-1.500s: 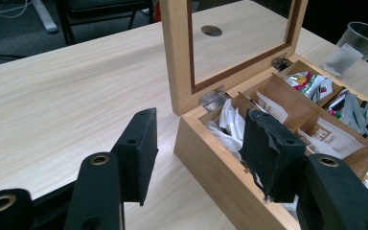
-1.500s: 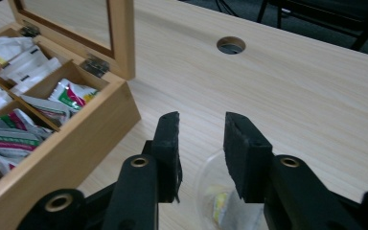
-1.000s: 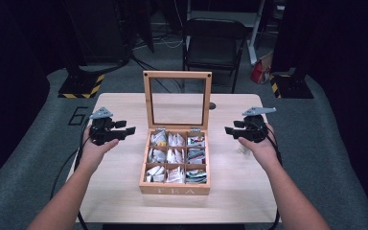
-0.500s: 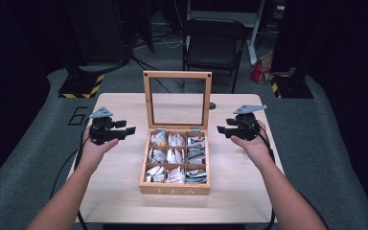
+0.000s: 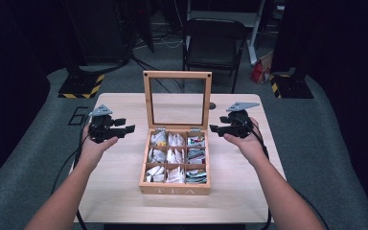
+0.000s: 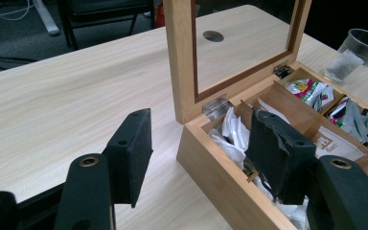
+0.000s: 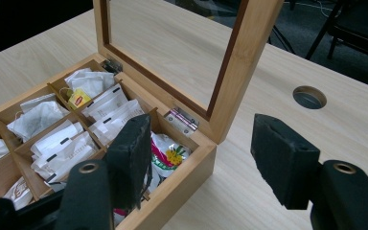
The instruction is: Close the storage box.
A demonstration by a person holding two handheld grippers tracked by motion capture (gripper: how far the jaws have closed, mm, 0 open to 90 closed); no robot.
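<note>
- Right gripper (image 5: 219,129) is hovering just off the tea box (image 5: 175,188) at its 2 o'clock corner, jaws apart with nothing between them; they have just been opening wider.
- Left gripper (image 5: 126,129) is hanging at the box's 10 o'clock side, a little apart from it, jaws standing open and empty.
- Both are pointing inward at the box, which is sitting mid-table (image 5: 124,103) between them, its glass lid (image 5: 177,75) standing upright over compartments of tea bags (image 5: 176,157).

Lab or studio: dark curtains (image 5: 9,72), floor cables (image 5: 163,40), hazard-taped stand bases (image 5: 81,86), folding chair (image 5: 214,40) beyond table (image 5: 124,103).
</note>
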